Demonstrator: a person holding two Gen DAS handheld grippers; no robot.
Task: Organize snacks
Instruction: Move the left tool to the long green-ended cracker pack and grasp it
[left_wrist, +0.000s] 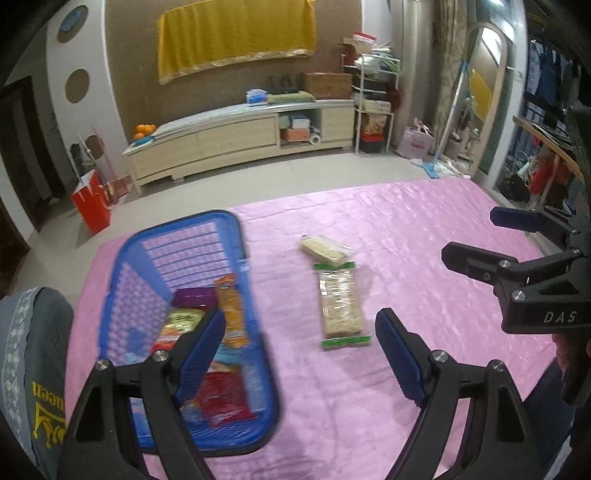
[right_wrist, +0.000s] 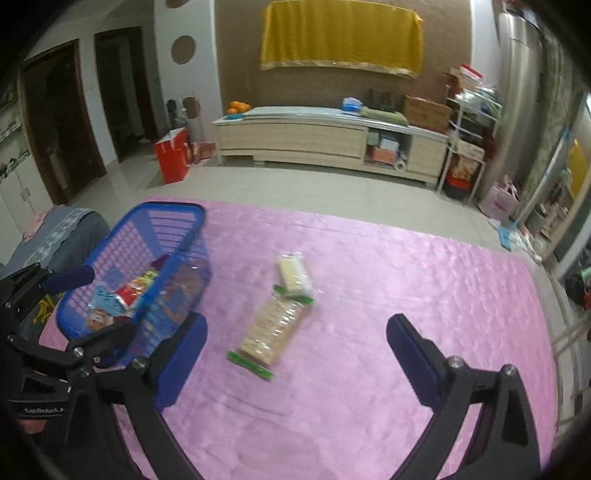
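A blue plastic basket (left_wrist: 236, 236) (right_wrist: 173, 214) stands on the pink tablecloth (left_wrist: 406, 229) (right_wrist: 406, 277) at the left and holds several snack packs, one orange pack (left_wrist: 231, 314) upright against its wall. Two clear cracker packs lie on the cloth: a long one with green ends (left_wrist: 341, 306) (right_wrist: 271, 328) and a smaller pale one (left_wrist: 325, 249) (right_wrist: 293, 273) just behind it. My left gripper (left_wrist: 299, 350) is open and empty, above the basket's right rim. My right gripper (right_wrist: 295, 354) is open and empty, just in front of the long pack; it also shows in the left wrist view (left_wrist: 491, 236).
A grey chair back (left_wrist: 33, 350) stands at the table's left edge. Beyond the far table edge are the floor, a red bag (left_wrist: 90, 203) and a long low cabinet (left_wrist: 240, 136). A shelf rack (left_wrist: 373, 107) stands at the back right.
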